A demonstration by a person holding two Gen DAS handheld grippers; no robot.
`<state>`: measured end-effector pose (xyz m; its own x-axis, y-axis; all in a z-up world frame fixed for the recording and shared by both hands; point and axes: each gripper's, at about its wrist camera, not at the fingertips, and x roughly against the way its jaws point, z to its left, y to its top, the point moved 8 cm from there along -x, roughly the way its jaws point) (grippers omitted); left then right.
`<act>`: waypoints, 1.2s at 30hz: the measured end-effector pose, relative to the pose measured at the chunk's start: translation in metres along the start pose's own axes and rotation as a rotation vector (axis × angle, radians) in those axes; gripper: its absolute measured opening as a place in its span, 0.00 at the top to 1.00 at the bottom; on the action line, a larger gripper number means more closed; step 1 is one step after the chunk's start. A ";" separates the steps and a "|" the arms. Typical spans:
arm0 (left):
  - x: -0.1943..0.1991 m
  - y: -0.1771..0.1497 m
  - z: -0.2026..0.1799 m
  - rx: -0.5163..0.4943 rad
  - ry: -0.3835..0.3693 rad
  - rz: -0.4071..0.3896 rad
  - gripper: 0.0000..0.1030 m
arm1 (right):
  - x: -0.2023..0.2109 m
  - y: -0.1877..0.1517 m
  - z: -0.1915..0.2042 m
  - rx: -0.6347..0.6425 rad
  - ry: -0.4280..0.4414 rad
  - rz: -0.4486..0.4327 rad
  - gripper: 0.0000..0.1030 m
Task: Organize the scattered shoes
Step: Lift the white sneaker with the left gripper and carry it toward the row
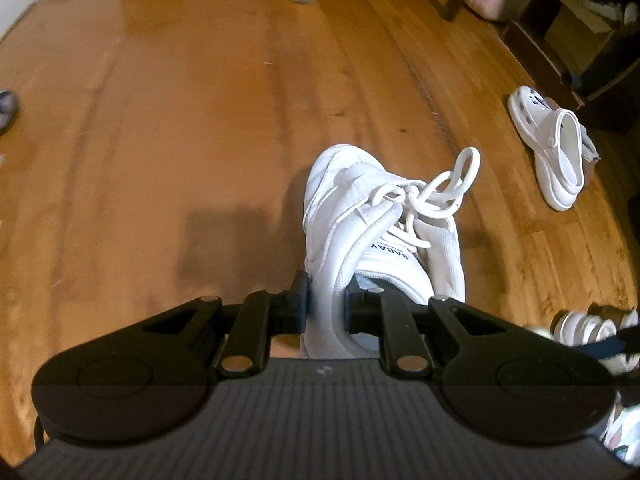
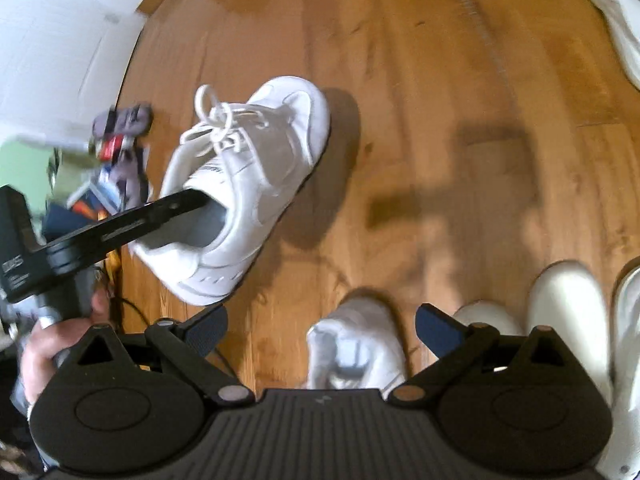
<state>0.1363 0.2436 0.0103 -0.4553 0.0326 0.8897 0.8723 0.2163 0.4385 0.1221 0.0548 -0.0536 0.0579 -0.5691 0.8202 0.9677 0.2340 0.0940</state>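
My left gripper is shut on the collar of a white lace-up sneaker, one finger inside the opening and one outside. It holds the sneaker above the wooden floor; the right wrist view shows the same sneaker with the left gripper's finger in its opening. My right gripper is open and empty above a second white sneaker on the floor. A white clog lies on the floor at the right in the left wrist view.
More white shoes stand in a row at the lower right. Dark furniture and a cardboard box line the far right. A pile of clutter and a white wall lie to the left.
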 end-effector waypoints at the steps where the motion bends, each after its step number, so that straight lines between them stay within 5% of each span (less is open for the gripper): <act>1: 0.012 -0.015 0.014 0.014 0.011 -0.015 0.85 | -0.009 -0.008 0.009 0.031 -0.010 0.010 0.02; 6: 0.027 -0.093 0.056 0.063 0.114 -0.031 0.85 | -0.044 -0.042 0.043 0.209 -0.124 0.000 0.02; 11: 0.013 -0.184 0.068 0.043 0.275 0.022 0.83 | -0.078 -0.095 0.077 0.369 -0.120 0.007 0.02; 13: 0.001 -0.232 0.078 0.146 0.199 0.167 0.72 | -0.086 -0.110 0.083 0.440 -0.171 0.012 0.02; 14: 0.005 -0.242 0.084 0.187 0.170 0.173 0.70 | -0.089 -0.118 0.085 0.500 -0.213 0.005 0.02; 17: 0.031 -0.247 0.107 0.361 0.053 0.076 0.54 | -0.094 -0.131 0.096 0.643 -0.260 -0.051 0.04; 23: 0.041 -0.256 0.122 0.393 0.030 0.042 0.48 | -0.101 -0.147 0.123 0.821 -0.212 -0.086 0.20; 25: 0.047 -0.261 0.131 0.365 0.094 0.035 0.40 | -0.100 -0.145 0.128 0.898 -0.221 -0.119 0.29; 26: 0.047 -0.262 0.136 0.349 0.158 0.043 0.36 | -0.098 -0.143 0.130 0.928 -0.227 -0.143 0.48; 28: 0.046 -0.263 0.142 0.332 0.242 0.057 0.34 | -0.102 -0.135 0.135 0.930 -0.244 -0.179 0.61; 30: 0.045 -0.264 0.147 0.342 0.246 0.061 0.34 | -0.106 -0.132 0.136 0.900 -0.224 -0.174 0.63; 34: 0.050 -0.263 0.140 0.375 0.073 0.038 0.31 | -0.119 -0.134 0.144 0.916 -0.195 -0.146 0.61; 36: 0.055 -0.262 0.136 0.333 0.082 0.027 0.31 | -0.125 -0.131 0.149 0.944 -0.226 -0.168 0.55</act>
<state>-0.1414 0.3218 -0.0727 -0.4048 -0.0331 0.9138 0.7718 0.5235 0.3609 -0.0487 0.2122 -0.0841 -0.2058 -0.5118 0.8341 0.3601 0.7530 0.5508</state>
